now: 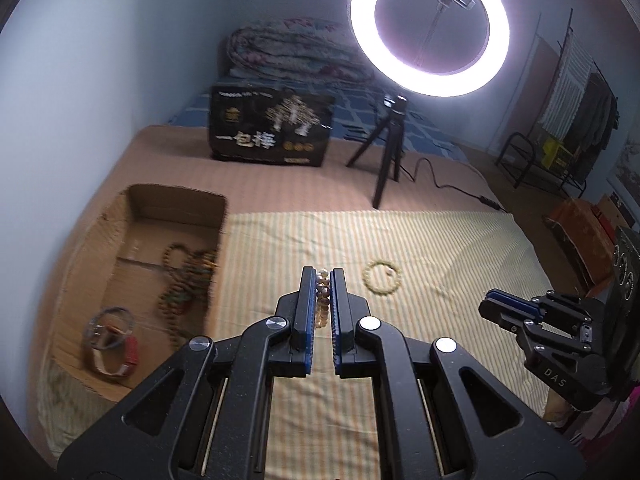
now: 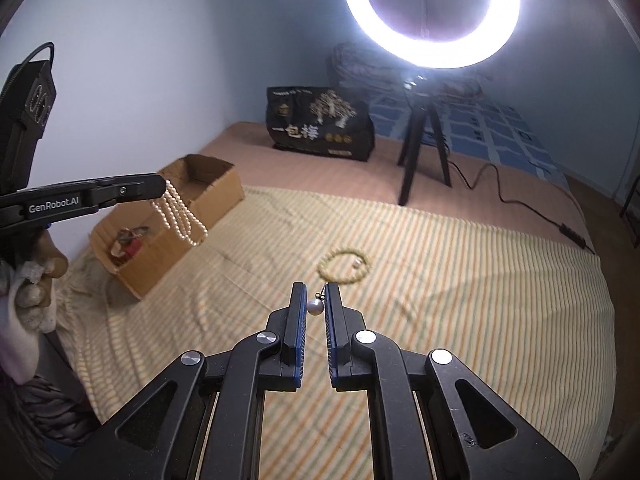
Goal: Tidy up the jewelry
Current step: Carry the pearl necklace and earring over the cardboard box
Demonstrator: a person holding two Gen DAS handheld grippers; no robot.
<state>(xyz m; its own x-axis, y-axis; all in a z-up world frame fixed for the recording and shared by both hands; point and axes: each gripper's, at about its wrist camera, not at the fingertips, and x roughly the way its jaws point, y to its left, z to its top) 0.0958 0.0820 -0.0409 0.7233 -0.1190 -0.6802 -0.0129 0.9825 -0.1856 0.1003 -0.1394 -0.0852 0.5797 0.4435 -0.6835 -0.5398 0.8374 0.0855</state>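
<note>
1. Dangling from the left hand-held gripper (image 2: 160, 188), a multi-strand pearl bracelet (image 2: 180, 218) of small cream beads hangs in loops above the near edge of the cardboard box (image 2: 216, 192); the fingers are closed on it, and in the left wrist view beads (image 1: 323, 296) sit pinched between the blue pads.
2. Right hand-held gripper (image 2: 316, 300) is nearly closed on a pearl earring (image 2: 315, 306): one round white pearl with a small dark hook, held between the tips above the striped cloth (image 2: 460, 300).
3. Yellow-green bead bracelet (image 2: 345, 266) lies flat on the cloth as a ring, just ahead of the right gripper; a small white pearl (image 2: 355, 265) rests inside it.
4. Box holds brown bead strings (image 1: 180, 280) and a red-banded watch (image 1: 114, 344), blurred.
5. Ring light (image 1: 430, 26) on tripod (image 1: 384, 152) stands on the bed behind, beside a black bag (image 1: 272, 126).
</note>
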